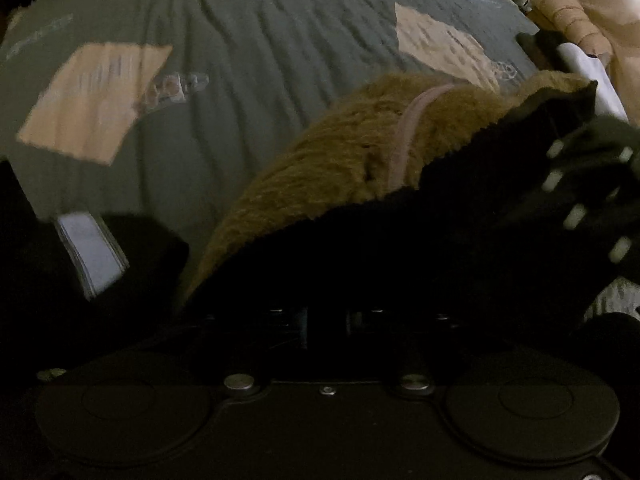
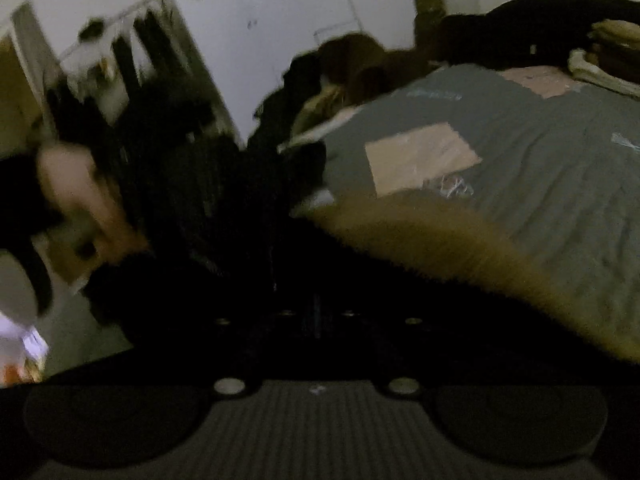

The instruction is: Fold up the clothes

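Right under both lenses sits the garment (image 1: pixel 340 168), a thick piece with a shaggy tan-brown pile on one face and a black side turned toward the jaws. In the left wrist view it drapes straight over where the left gripper (image 1: pixel 316 312) should show its fingers, so whether those jaws are parted or pinched on cloth, I cannot tell. Same story on the right: the right gripper (image 2: pixel 316 312) is buried in black fabric and shadow, its jaws hidden, state unknown.

Beyond the jaws spreads the bed (image 1: pixel 248 60), a grey-green quilt with pale square patches, rippled and soft. The garment lies just ahead of both pairs of jaws, its furry face (image 2: pixel 460 248) sloping down onto the quilt to the right of the right jaws. Far past the right jaws, a dark heap of clothes (image 2: pixel 520 32) sits at the bed's far end.

Handling, as I judge it: this looks bulky and floppy, heavier than a shirt, with no stiffness to hold a crease, and the pile may slide between fingers. A hem or the edge where black meets tan looks the surest hold. A thin pink strap (image 1: pixel 408 132) crosses the fur ahead of the left jaws; too slight to lift by, I'd say.
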Demonstrator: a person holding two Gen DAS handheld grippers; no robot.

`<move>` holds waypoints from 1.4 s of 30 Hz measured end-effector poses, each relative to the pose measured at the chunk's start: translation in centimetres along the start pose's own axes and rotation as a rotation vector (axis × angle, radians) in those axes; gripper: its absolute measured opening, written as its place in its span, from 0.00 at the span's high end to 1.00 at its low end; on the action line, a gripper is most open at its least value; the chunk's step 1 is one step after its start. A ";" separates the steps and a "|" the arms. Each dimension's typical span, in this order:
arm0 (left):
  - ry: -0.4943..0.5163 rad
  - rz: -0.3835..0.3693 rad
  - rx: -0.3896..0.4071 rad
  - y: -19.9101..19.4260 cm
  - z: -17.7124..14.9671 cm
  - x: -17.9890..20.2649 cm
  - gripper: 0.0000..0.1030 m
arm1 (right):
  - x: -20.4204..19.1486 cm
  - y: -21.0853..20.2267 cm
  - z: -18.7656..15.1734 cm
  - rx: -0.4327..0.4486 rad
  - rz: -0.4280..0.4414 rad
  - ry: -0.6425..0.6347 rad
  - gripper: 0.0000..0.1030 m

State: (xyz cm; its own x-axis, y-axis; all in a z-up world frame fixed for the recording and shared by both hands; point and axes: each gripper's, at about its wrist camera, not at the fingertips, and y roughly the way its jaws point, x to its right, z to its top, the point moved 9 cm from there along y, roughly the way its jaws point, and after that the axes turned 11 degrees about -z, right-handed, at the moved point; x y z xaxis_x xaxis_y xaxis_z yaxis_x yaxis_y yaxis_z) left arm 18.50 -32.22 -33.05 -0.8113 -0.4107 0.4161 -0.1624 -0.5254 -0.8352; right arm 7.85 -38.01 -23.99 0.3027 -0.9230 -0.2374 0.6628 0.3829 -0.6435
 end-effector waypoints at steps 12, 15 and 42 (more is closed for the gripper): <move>-0.020 0.000 -0.039 -0.2 -1.8 -0.5 0.85 | -3.2 3.9 -2.4 -0.142 -0.081 -0.253 0.56; -0.020 -0.009 -0.042 -0.3 -1.9 -0.5 0.85 | -4.8 7.1 -4.0 -0.190 -0.097 -0.365 0.48; 0.047 -0.017 0.025 -2.6 -1.2 2.0 0.76 | -3.0 4.3 -2.4 -0.189 -0.023 0.041 0.89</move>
State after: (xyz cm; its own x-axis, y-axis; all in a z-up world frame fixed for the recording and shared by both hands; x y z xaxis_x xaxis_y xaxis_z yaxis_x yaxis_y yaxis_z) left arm 16.58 -30.81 -30.50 -0.8341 -0.3660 0.4126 -0.1634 -0.5507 -0.8186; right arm 8.19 -33.68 -27.81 0.2584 -0.9338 -0.2474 0.5274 0.3510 -0.7737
